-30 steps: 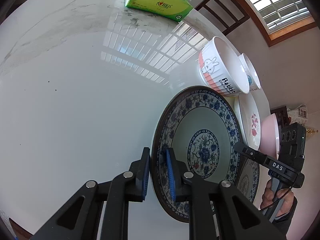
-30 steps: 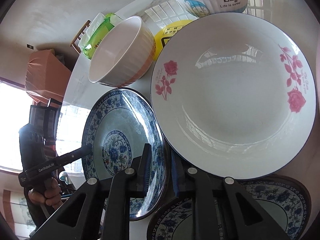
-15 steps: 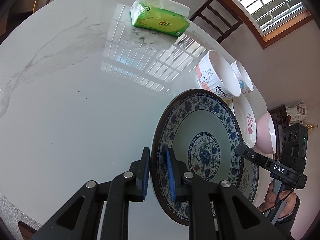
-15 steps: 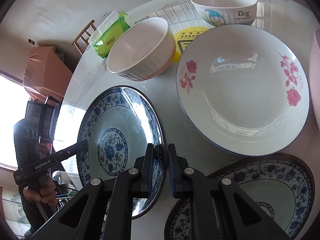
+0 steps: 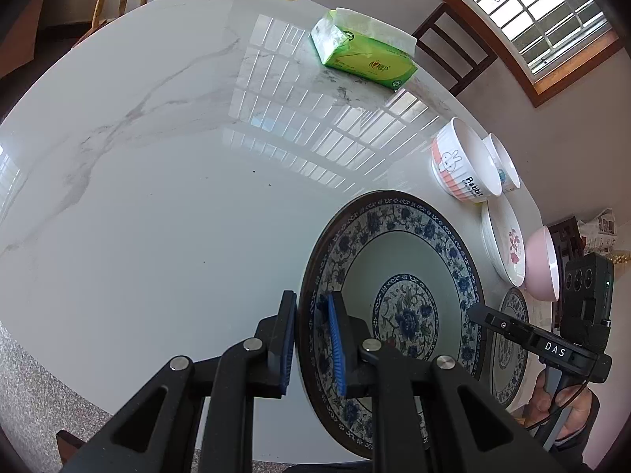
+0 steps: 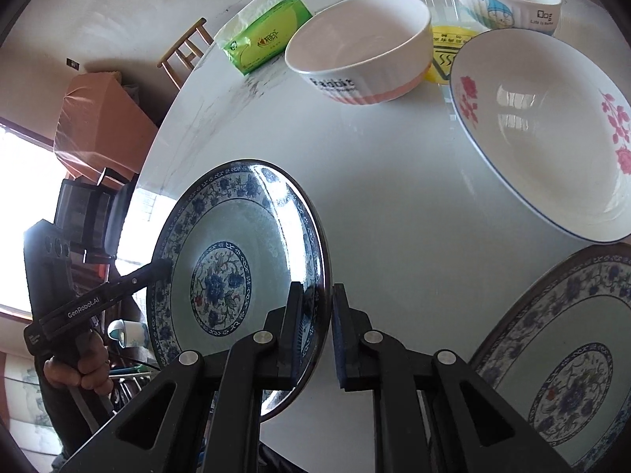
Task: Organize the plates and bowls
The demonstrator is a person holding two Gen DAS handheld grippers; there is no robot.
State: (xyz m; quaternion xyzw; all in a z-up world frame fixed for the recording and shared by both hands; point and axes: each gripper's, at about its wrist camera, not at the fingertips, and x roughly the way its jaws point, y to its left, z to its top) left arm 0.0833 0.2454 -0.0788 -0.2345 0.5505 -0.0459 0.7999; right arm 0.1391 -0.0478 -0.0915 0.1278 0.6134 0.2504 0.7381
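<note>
Blue floral plate [image 5: 398, 307] raised on edge; left tool [image 5: 311, 339] and right tool [image 6: 317, 331] clamp opposite rims.

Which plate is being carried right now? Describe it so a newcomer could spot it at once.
Start at the round white marble table, then look to the side where the dishes cluster. The carried plate is raised above the tabletop, its opposite rims pinched by the left gripper and right gripper. A second blue floral plate lies flat on the table; the rose plate is white with pink flowers.
</note>
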